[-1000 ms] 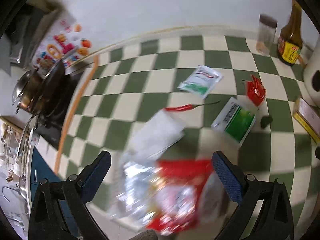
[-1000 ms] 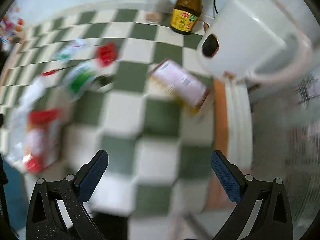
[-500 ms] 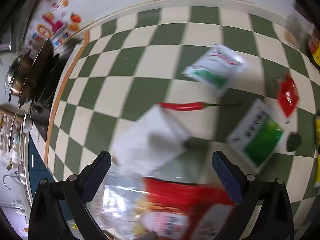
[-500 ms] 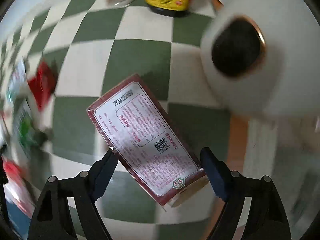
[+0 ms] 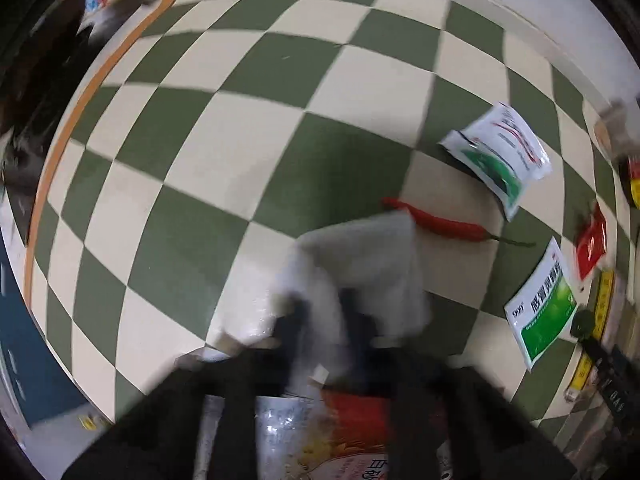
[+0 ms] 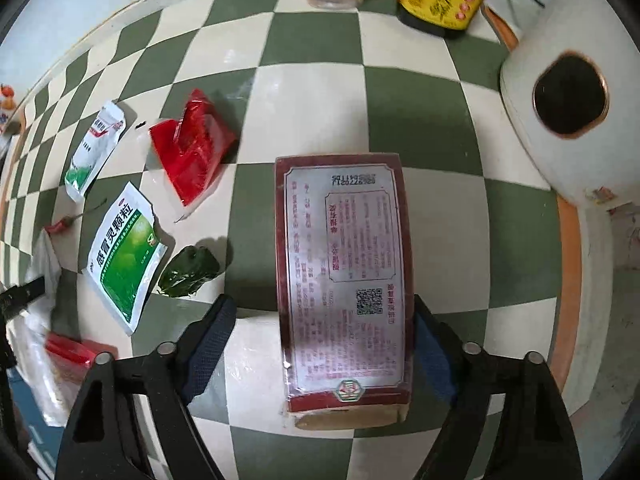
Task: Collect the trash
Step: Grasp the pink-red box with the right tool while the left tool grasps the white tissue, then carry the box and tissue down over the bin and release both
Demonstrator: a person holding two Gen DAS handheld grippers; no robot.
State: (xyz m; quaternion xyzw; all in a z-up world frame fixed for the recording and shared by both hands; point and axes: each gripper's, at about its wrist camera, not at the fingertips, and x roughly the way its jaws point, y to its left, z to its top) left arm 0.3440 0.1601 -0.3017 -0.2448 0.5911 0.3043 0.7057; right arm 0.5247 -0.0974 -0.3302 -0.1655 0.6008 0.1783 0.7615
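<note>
Meanwhile, the left gripper (image 5: 322, 320) pinches a white tissue (image 5: 360, 264) as the right gripper's (image 6: 320, 344) jaws close around a maroon box (image 6: 344, 280); sachets (image 6: 124, 256), a red wrapper (image 6: 192, 148) and a chili (image 5: 440, 222) remain uncollected.

Both wrist cameras look steeply down, close over the green-and-cream checked counter (image 5: 224, 152); both views share the green-and-white torn sachet (image 5: 544, 312) (image 6: 122, 256).

A glossy film wrap is seen on the maroon box (image 6: 344, 280) between the right fingers (image 6: 208, 344), whose pads are covered with a dark blue textured material. The red packet (image 6: 192, 144) beyond the fingers is made of shiny crinkled plastic. Soft matt white paper (image 5: 360, 264) is pinched by the left fingers (image 5: 294, 320). A smooth chequered covering is laid over the bench (image 6: 312, 92).
</note>
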